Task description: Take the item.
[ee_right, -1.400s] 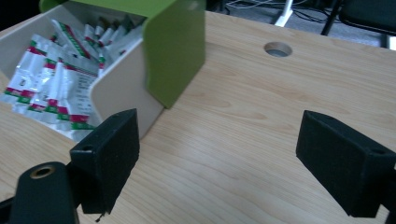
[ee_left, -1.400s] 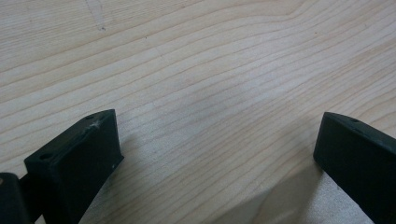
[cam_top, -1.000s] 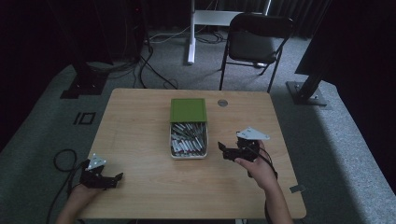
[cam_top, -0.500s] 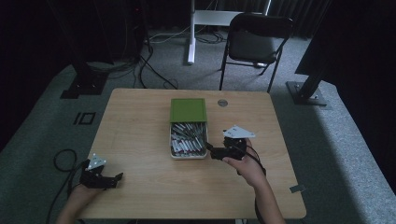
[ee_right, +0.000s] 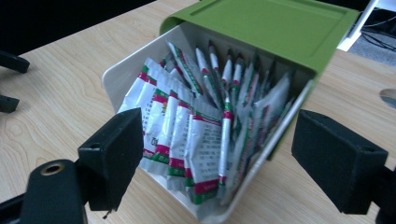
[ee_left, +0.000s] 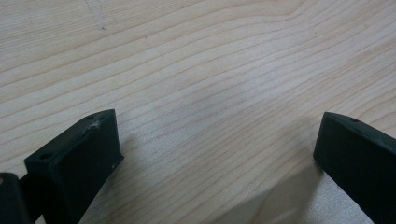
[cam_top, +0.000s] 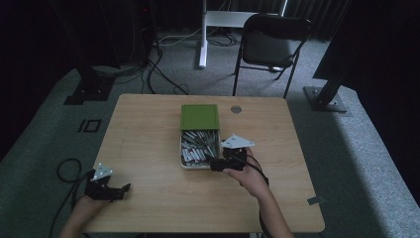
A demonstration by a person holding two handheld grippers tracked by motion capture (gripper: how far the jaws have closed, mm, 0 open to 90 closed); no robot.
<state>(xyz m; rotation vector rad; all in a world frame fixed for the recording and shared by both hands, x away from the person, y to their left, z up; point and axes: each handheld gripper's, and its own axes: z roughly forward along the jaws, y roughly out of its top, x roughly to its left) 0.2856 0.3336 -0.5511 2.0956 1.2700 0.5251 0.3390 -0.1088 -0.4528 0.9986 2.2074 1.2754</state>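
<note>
Reaching: right gripper (ee_right: 219, 158) faces the white box (ee_right: 116, 74) of sachets (ee_right: 196, 144), judged a pick.
Jaws: wide apart, empty; front sachets stand between them, just ahead.
Lid: green lid (ee_right: 271, 23) beyond the fingertips, half-covering the box.
Advice: single out one sachet edge; avoid the box wall.
Left gripper (ee_left: 215, 154): spread, empty, over bare table (ee_left: 196, 56).

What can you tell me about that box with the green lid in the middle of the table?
The box is a shallow white tray, plastic by its look, with a flat green lid slid back so it covers only the far part. The open near part is packed with small white sachets banded in green and red with fine print, leaning in rows. It rests flat on the wooden table, near the middle. The right hand-held gripper sits open at its near right corner; contact is unclear.
</note>
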